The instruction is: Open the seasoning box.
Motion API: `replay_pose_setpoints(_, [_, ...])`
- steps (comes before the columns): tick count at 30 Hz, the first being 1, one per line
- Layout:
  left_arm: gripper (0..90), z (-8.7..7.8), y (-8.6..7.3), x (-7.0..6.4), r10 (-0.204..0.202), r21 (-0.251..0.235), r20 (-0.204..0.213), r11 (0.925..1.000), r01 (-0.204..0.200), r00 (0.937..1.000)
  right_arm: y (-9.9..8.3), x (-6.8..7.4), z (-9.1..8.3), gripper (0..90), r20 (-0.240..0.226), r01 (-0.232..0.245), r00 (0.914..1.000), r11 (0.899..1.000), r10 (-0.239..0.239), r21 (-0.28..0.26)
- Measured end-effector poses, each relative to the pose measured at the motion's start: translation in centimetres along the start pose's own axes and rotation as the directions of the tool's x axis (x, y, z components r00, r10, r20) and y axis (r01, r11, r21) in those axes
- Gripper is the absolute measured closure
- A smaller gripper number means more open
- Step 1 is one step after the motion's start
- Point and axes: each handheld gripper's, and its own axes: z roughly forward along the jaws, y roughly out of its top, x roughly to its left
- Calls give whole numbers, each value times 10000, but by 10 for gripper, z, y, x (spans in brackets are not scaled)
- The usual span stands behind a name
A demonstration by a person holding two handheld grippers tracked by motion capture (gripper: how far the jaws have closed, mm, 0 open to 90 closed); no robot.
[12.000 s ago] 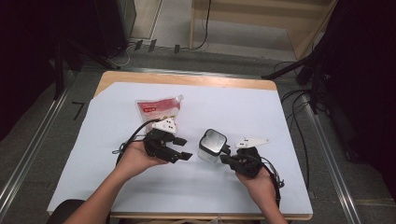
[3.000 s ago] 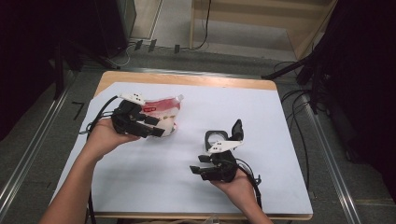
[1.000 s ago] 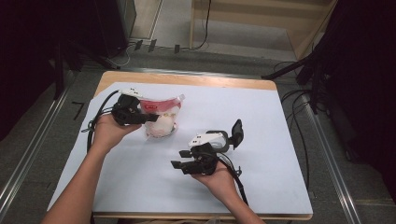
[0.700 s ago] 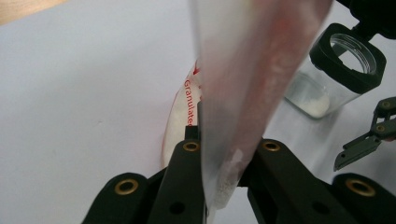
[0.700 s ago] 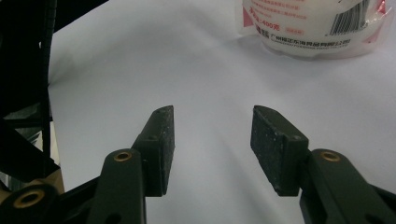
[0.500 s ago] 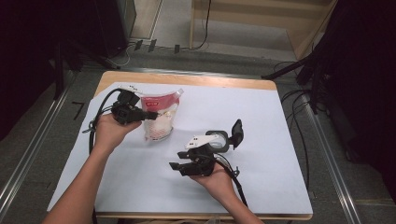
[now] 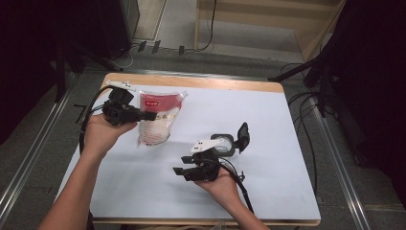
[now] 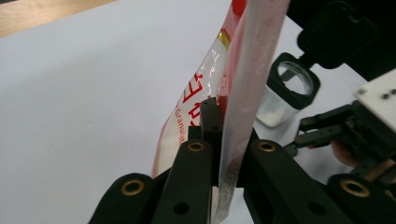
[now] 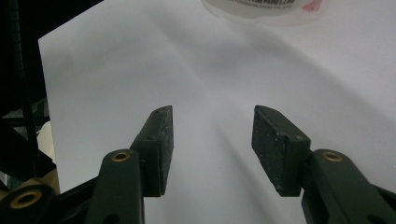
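Note:
A red and white bag of granules (image 7: 157, 120) lies at the back left of the white table (image 7: 287, 143). My left gripper (image 7: 149, 115) is shut on the bag's edge. In the left gripper view the bag (image 8: 205, 93) stands on edge, pinched between the jaws of the left gripper (image 8: 223, 135). A clear container (image 7: 222, 143) with an open black flip lid stands mid-table and holds some white granules (image 8: 273, 112). Just in front of it my right gripper (image 7: 181, 165) points left, open with nothing in it. In the right gripper view the right gripper (image 9: 212, 140) stands open over bare table.
Cables trail from both grippers across the white sheet. The wooden table edge (image 7: 191, 81) runs along the back. Metal rails (image 7: 28, 158) flank the table on both sides, with dark equipment beyond.
My left gripper has drawn back to the left with the bag's edge, and the bag now stretches toward the front. The right gripper stays beside the container.

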Motion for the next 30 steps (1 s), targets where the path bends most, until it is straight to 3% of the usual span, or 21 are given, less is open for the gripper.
replay_pose_setpoints(5, [900, -8, 4, -9, 64, -21, 267, 10000, -63, 9996, 1, 1, -1, 498, 142, 96, 9999, 9999, -96, -48])
replay_pose_setpoints(6, [900, -9, 5, -12, -73, -19, 414, 10000, 74, 9991, 1, 1, -1, 503, 174, 55, 9998, 10000, -53, -76])
replay_pose_setpoints(9, [900, -11, 7, -19, 36, 6, 757, 10000, -37, 9971, 1, 1, -3, 548, 172, 51, 9998, 10000, -49, -79])
replay_pose_setpoints(18, [900, -15, 11, -42, 216, -28, 1368, 9998, -214, 9904, -1, 1, -6, 550, 702, 55, 9975, 9990, -24, -437])
replay_pose_setpoints(26, [900, -13, 14, -64, 513, 205, 1661, 9982, -555, 9848, -2, -3, 0, 589, 941, -488, 9942, 9984, 513, -296])
replay_pose_setpoints(30, [900, -10, 13, -71, 368, 390, 1816, 9982, -446, 9827, -5, -5, 3, 603, 1029, -620, 9926, 9975, 651, -332])
